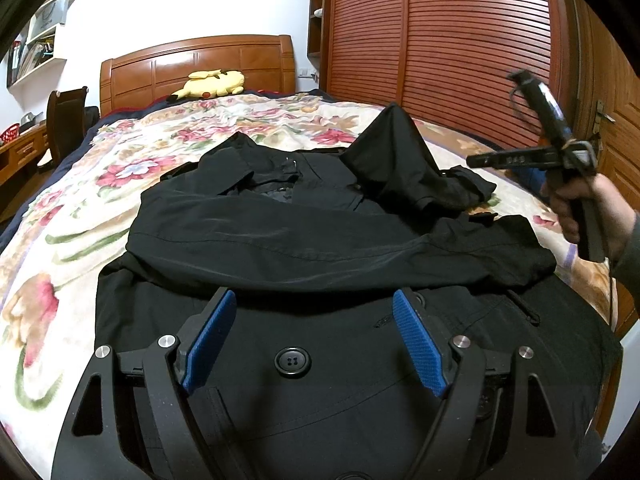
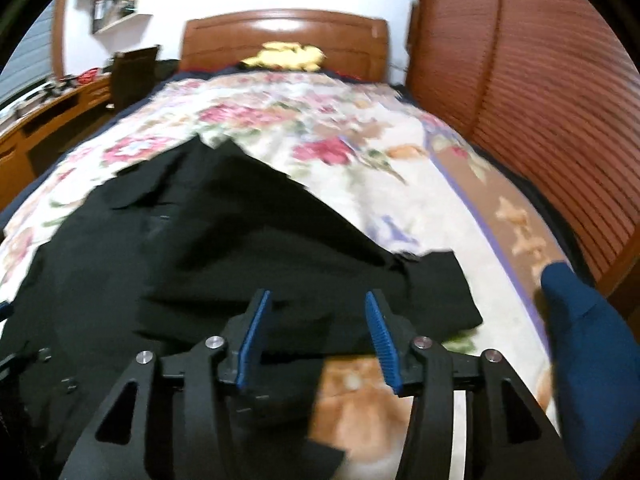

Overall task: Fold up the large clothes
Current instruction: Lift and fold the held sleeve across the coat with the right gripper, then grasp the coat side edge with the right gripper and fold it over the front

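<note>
On floral bedspread (image 1: 132,152), black coat (image 1: 320,248).

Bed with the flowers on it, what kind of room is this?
Most likely a bedroom in a home. There is a bed with a floral blanket and wooden headboard, a yellow plush toy by the headboard, and a slatted wooden wardrobe beside it.

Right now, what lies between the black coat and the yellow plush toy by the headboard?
In the left wrist view, only floral blanket lies between the black coat and the yellow plush toy.
</note>
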### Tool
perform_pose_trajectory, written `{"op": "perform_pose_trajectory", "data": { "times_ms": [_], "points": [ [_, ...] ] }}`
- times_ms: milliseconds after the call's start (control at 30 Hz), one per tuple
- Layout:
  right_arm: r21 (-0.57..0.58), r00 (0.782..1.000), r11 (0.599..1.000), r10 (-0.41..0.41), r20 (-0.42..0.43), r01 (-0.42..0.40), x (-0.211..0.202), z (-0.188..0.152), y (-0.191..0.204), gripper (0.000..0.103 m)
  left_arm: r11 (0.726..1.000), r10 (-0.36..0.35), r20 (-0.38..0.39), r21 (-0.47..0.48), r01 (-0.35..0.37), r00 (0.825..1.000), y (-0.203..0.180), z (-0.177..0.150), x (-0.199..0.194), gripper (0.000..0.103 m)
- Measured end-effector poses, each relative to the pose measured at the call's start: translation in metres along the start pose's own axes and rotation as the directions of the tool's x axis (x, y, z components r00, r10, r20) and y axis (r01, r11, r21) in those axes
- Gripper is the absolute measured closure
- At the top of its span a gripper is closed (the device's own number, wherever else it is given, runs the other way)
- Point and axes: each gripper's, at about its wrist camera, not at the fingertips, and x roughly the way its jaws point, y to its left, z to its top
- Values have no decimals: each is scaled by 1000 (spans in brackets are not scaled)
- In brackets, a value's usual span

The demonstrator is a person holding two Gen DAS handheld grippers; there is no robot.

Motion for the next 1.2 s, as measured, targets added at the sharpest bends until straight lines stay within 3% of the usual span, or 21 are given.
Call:
{"op": "perform_pose_trajectory", "data": {
  "times_ms": [367,567,900,1000,1067,1133,1200],
  "points": [
    [130,983,978,-148,-112,163,71,0,-45,50,1000,-4,-14,5,4,1000,0,-2,4,22],
    [163,978,973,-134,-159,160,108,-13,-44,50,1000,-8,-20,-2,8,1000,1,-2,5,22],
    [188,985,975,-86,-152,114,120,-18,-49,49,1000,-5,-27,0,5,1000,0,-1,7,22],
    [167,984,980,-82,-155,108,118,-18,-49,63,1000,-5,-25,-1,5,1000,0,-1,7,22],
    [134,983,984,-97,-156,118,112,-18,-44,81,1000,-4,-20,0,4,1000,0,-1,6,22],
    [107,984,987,-104,-146,120,101,-16,-38,89,1000,0,-10,3,0,1000,1,0,4,22],
    [94,989,989,-108,-100,117,83,-12,-32,91,1000,4,1,8,-4,1000,0,0,0,22]
  ]
}}
